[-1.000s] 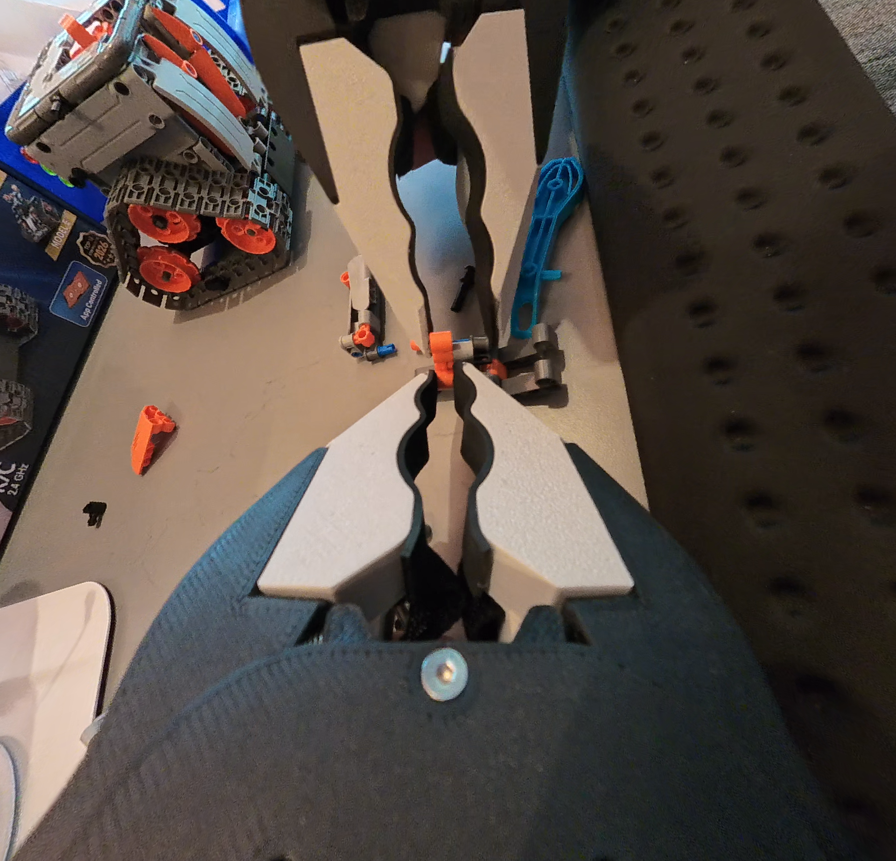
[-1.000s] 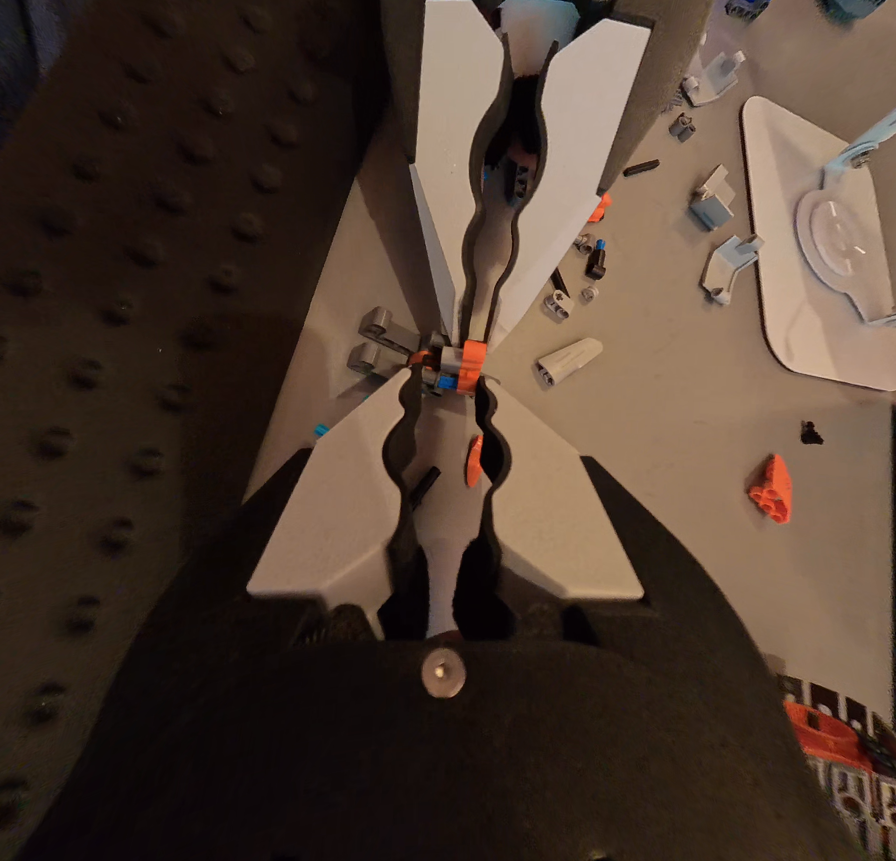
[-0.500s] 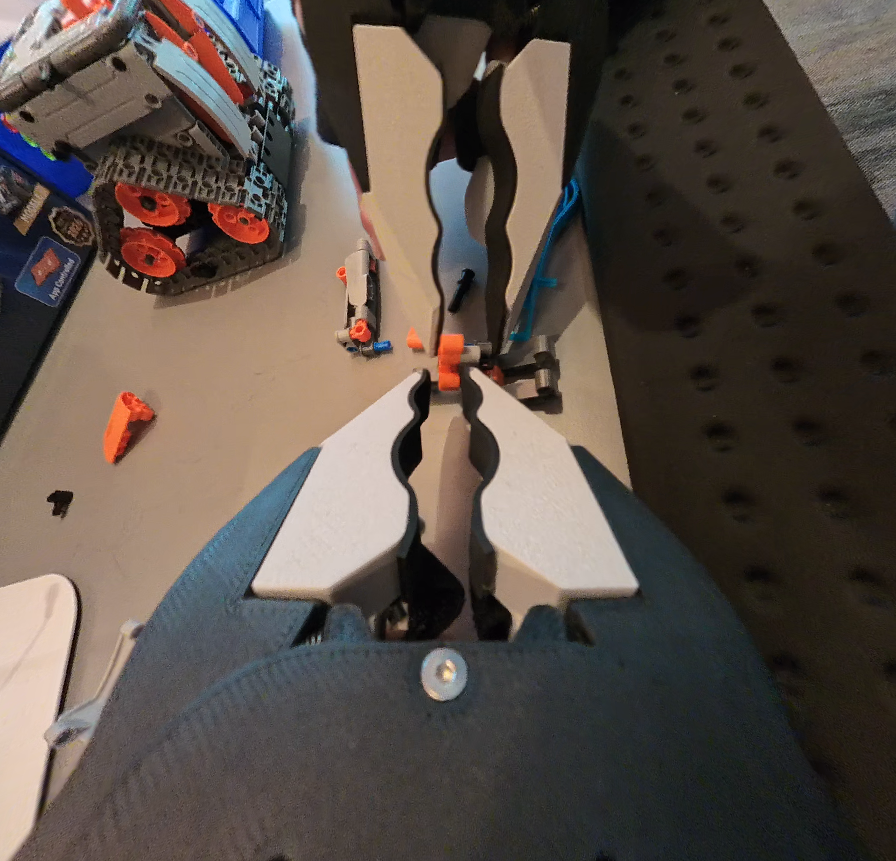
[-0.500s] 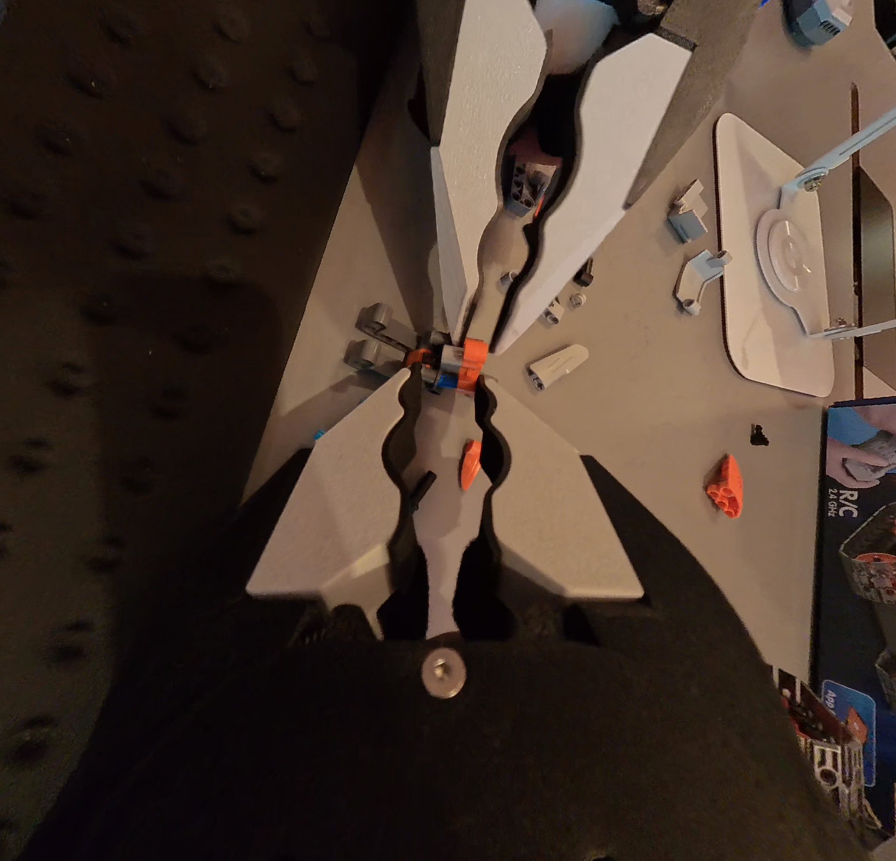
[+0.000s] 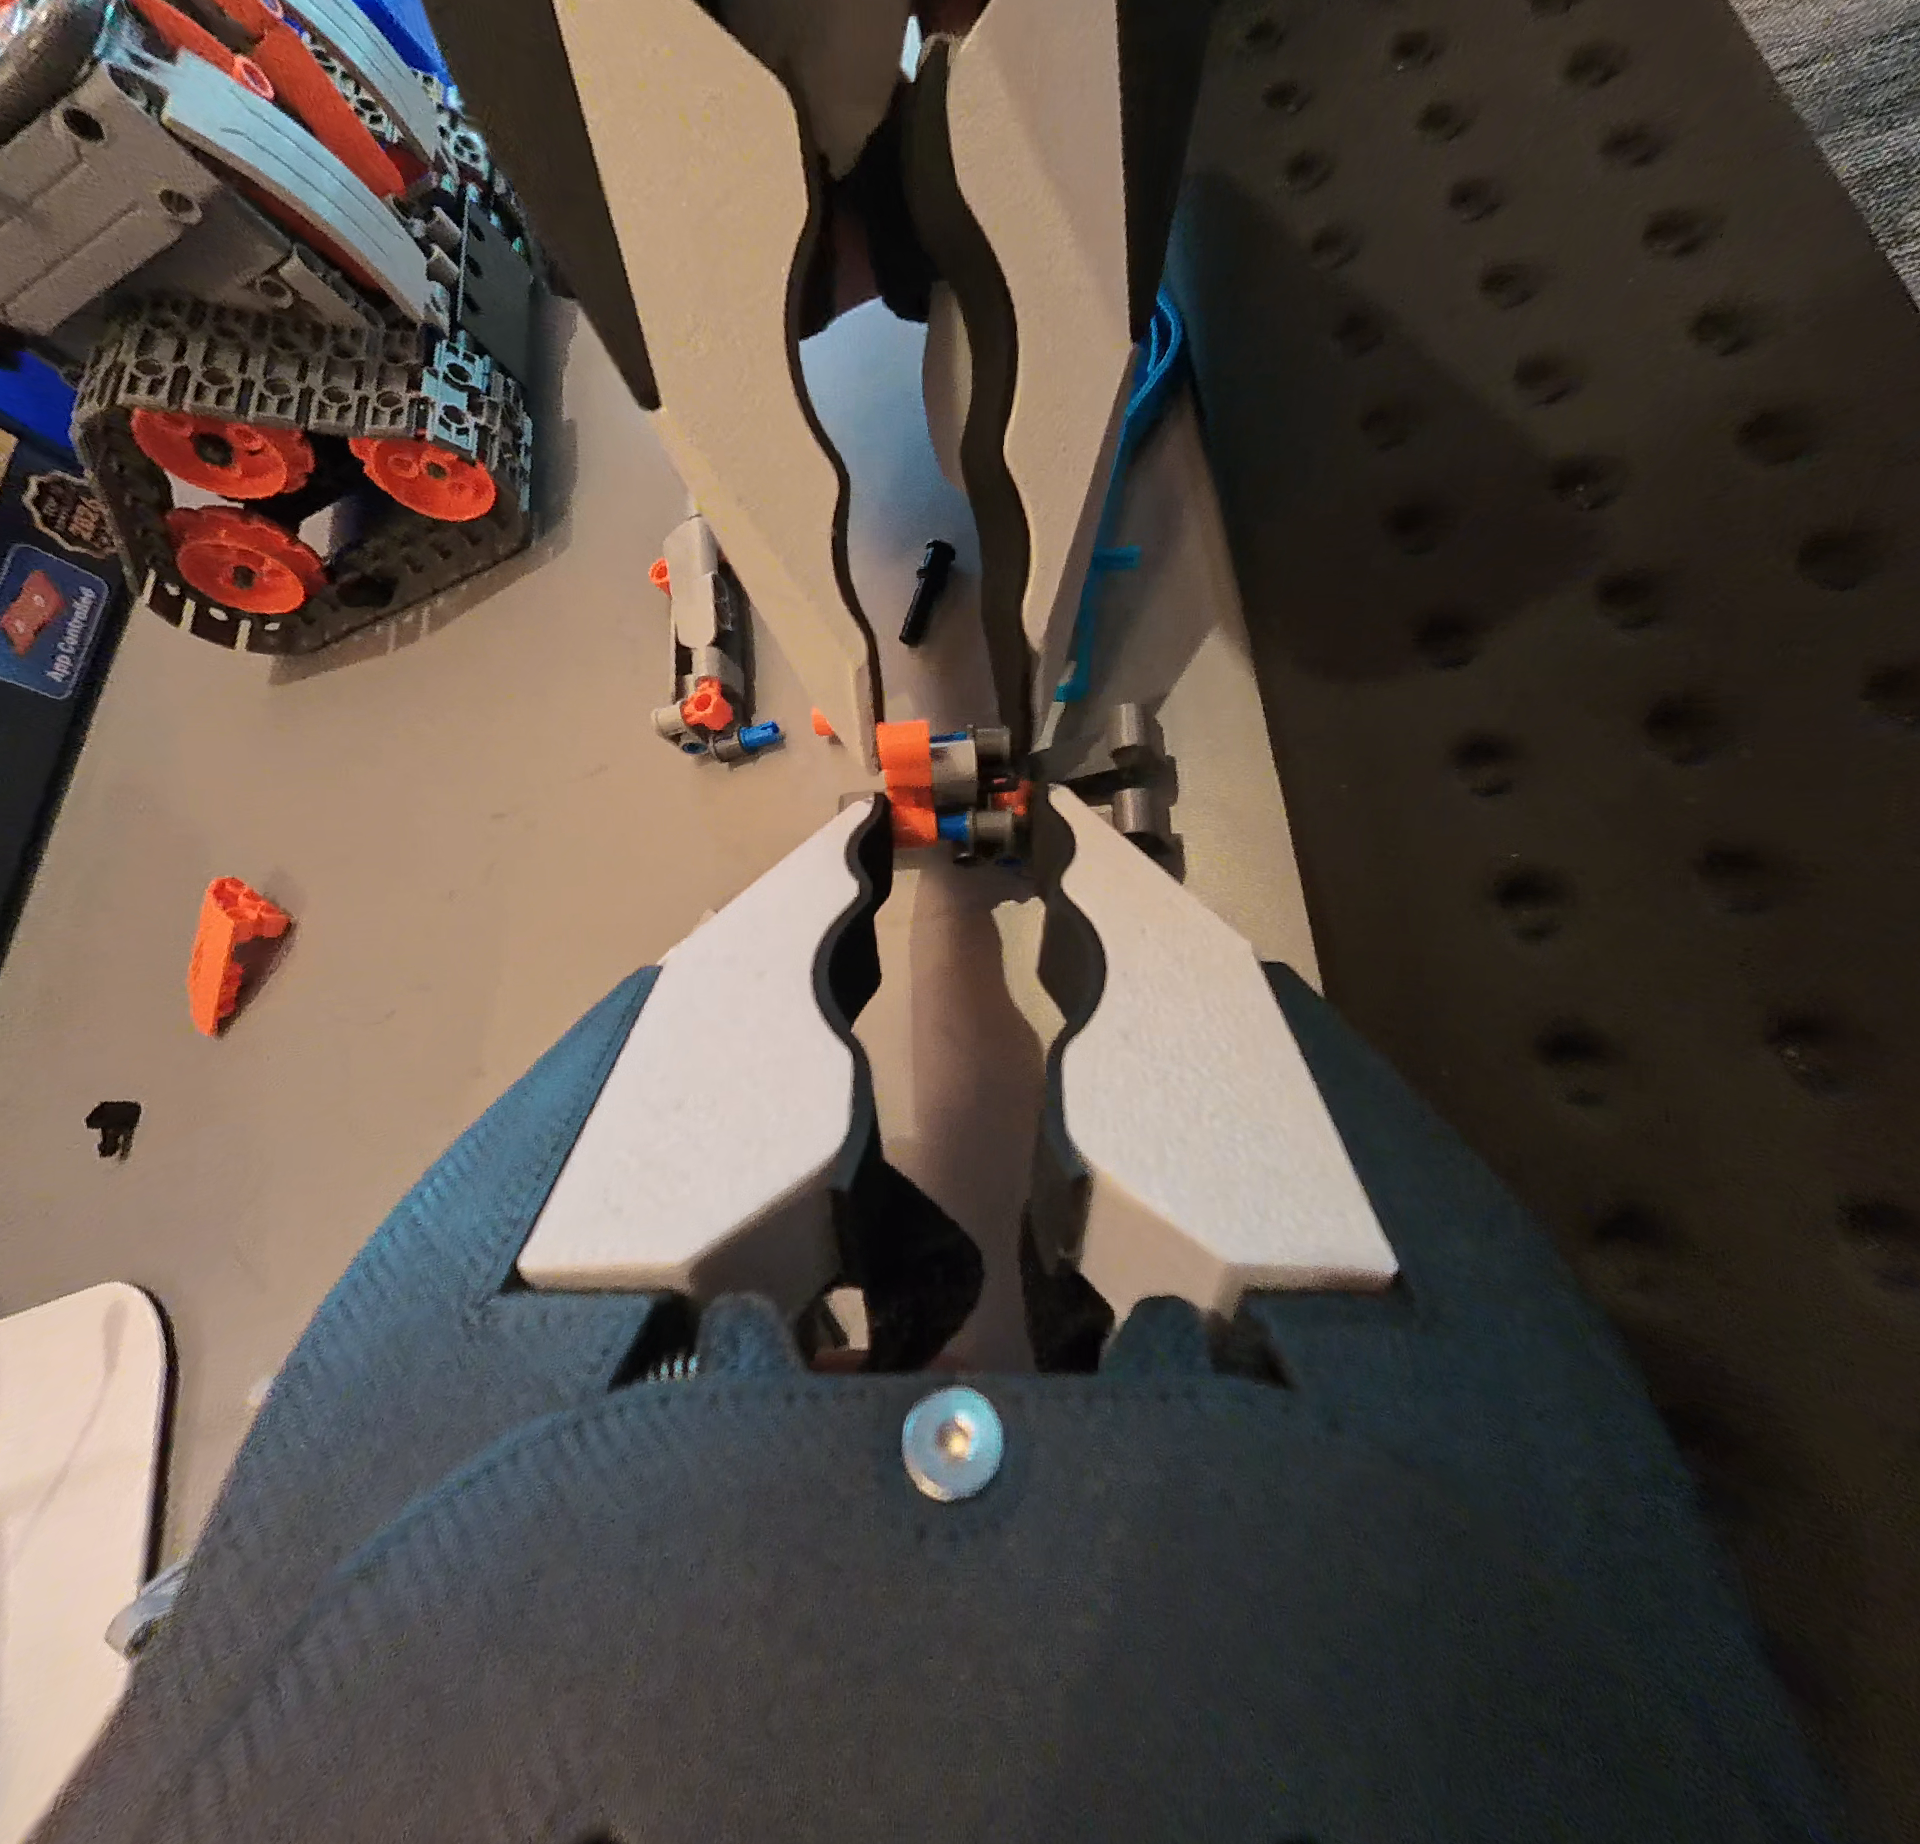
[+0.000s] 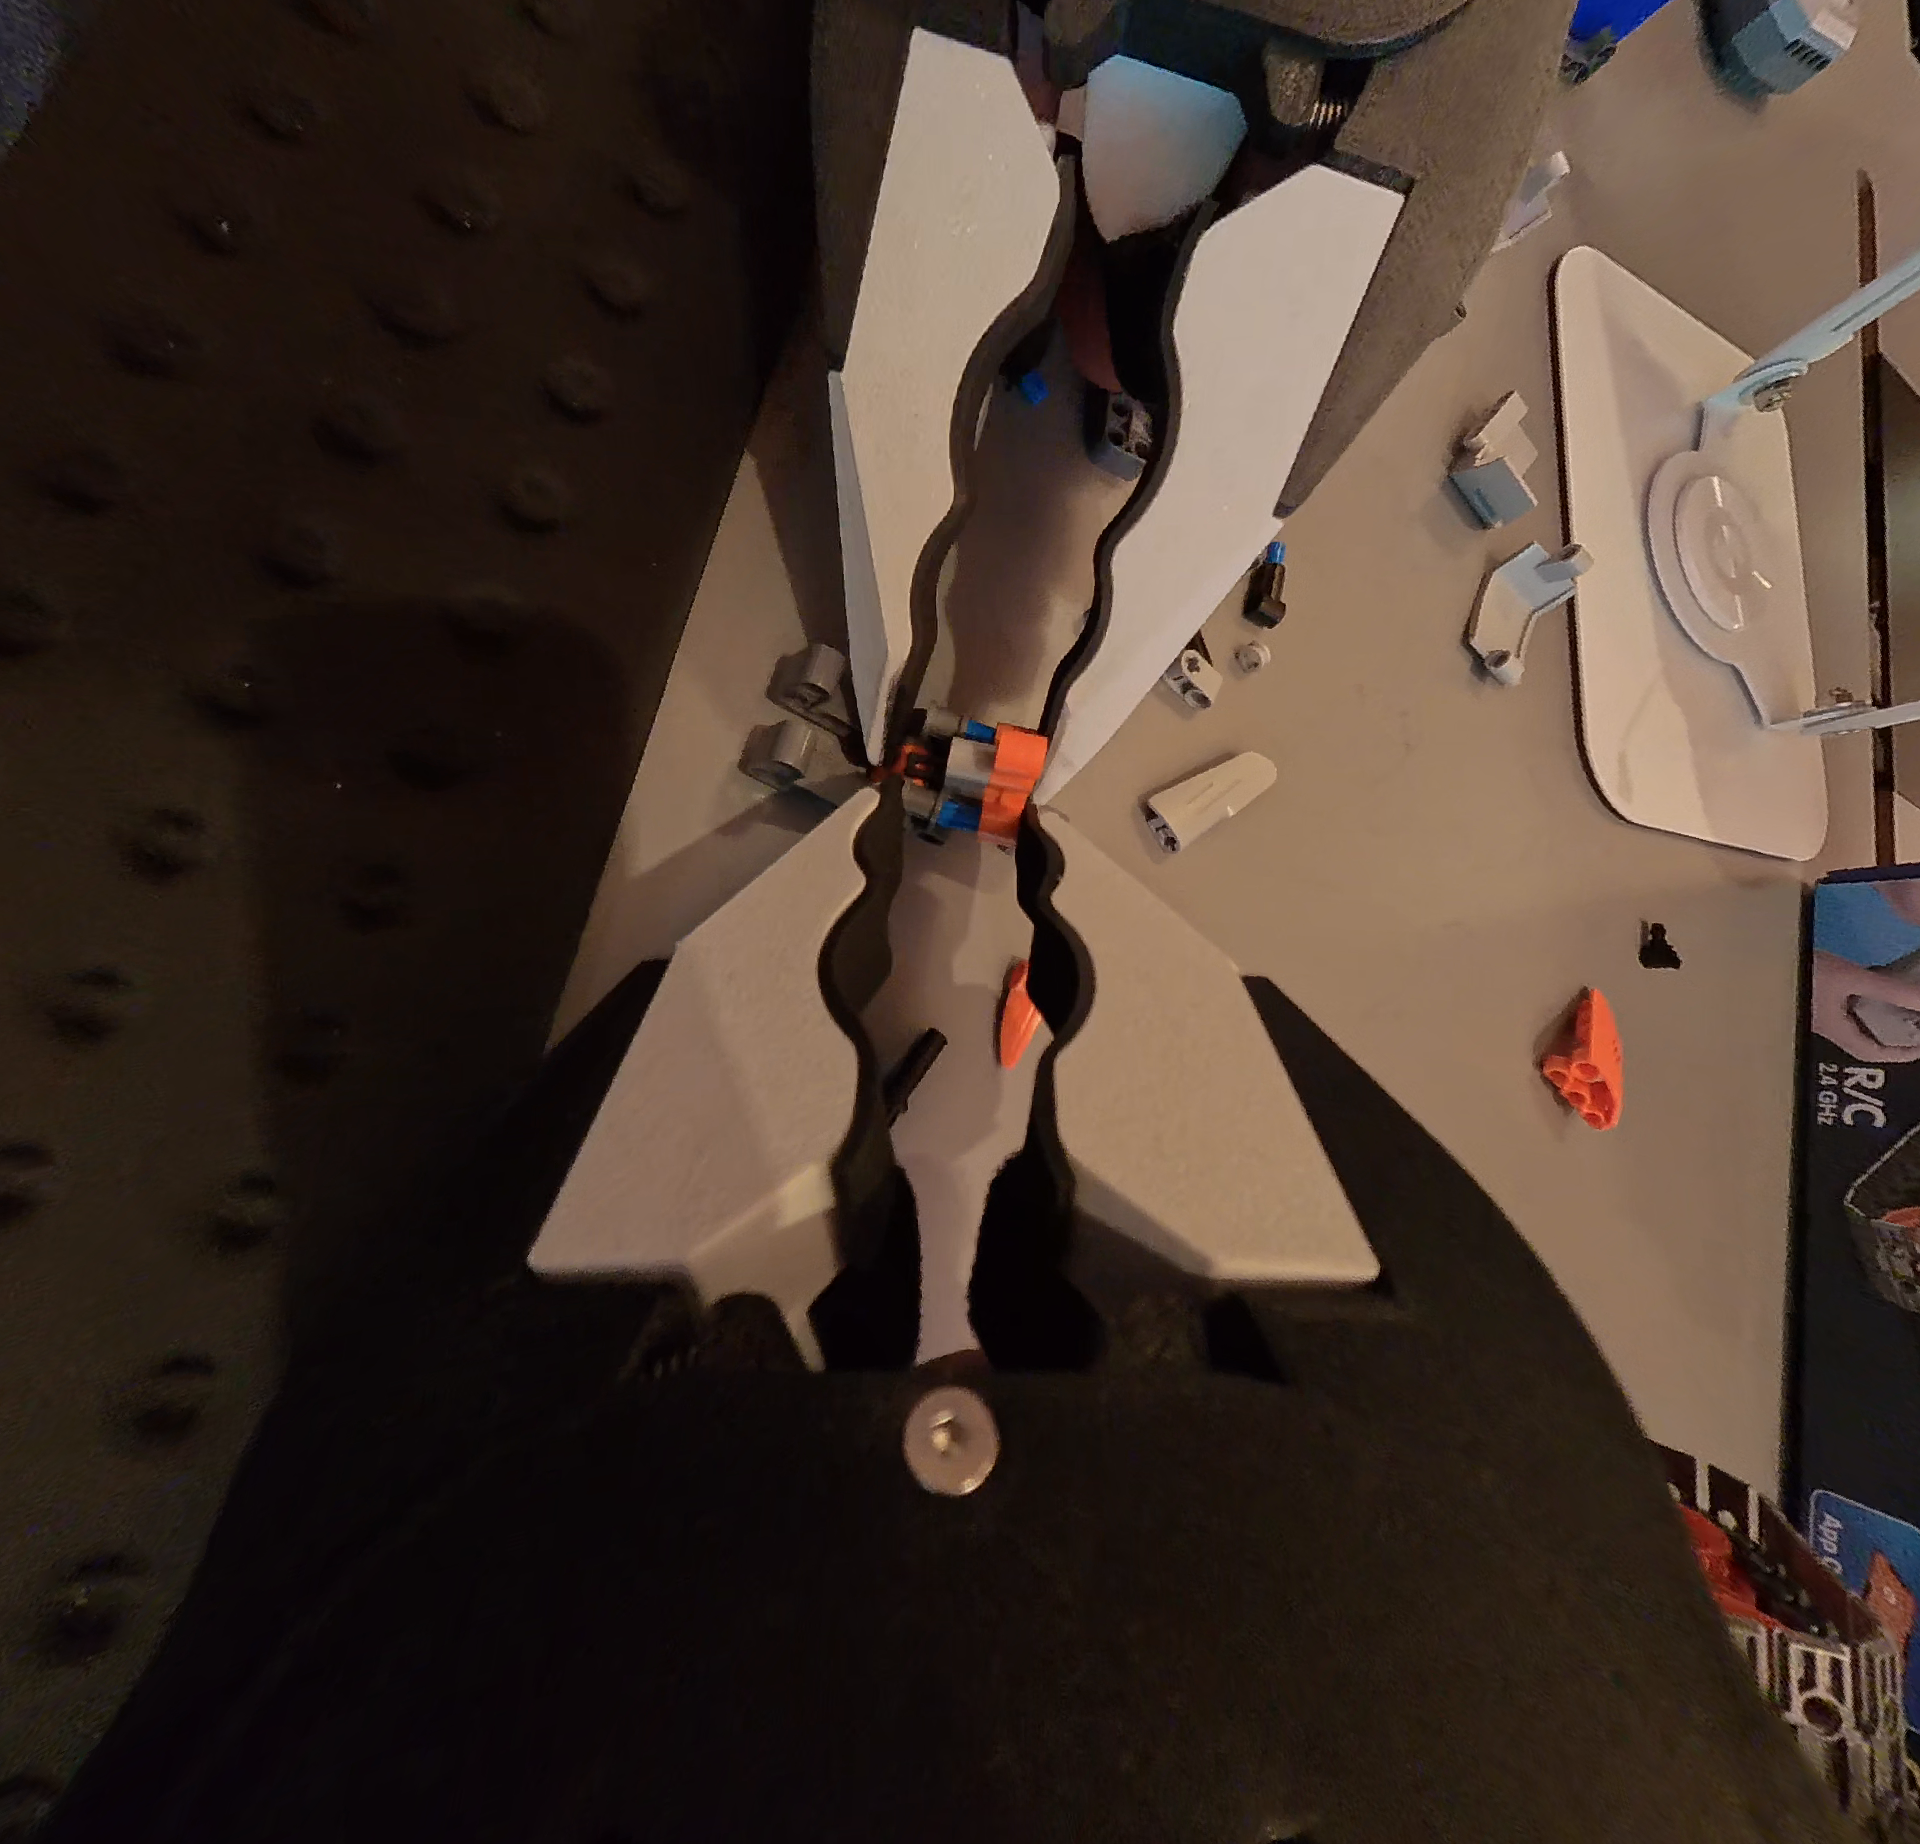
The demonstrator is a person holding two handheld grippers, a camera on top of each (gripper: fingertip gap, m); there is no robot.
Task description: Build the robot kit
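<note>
The small orange, grey and blue brick assembly (image 5: pixel 951 786) was held from opposite sides by the left gripper (image 5: pixel 956 833) and the right gripper (image 6: pixel 951 812), both clamped on it above the grey table (image 5: pixel 436 890). Compared with half a second before, both grips had been widened, and more of the assembly was exposed.

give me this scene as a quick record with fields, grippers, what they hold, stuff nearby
left gripper: shut on the small brick assembly, gripping its near side
right gripper: shut on the same assembly from the opposite side
surface: grey table
left of grippers (left wrist view): tracked toy vehicle, orange wedge brick, small grey-and-orange part
between right fingers: black pin
beside table: dark dimpled cushion
also: white stand base
</note>
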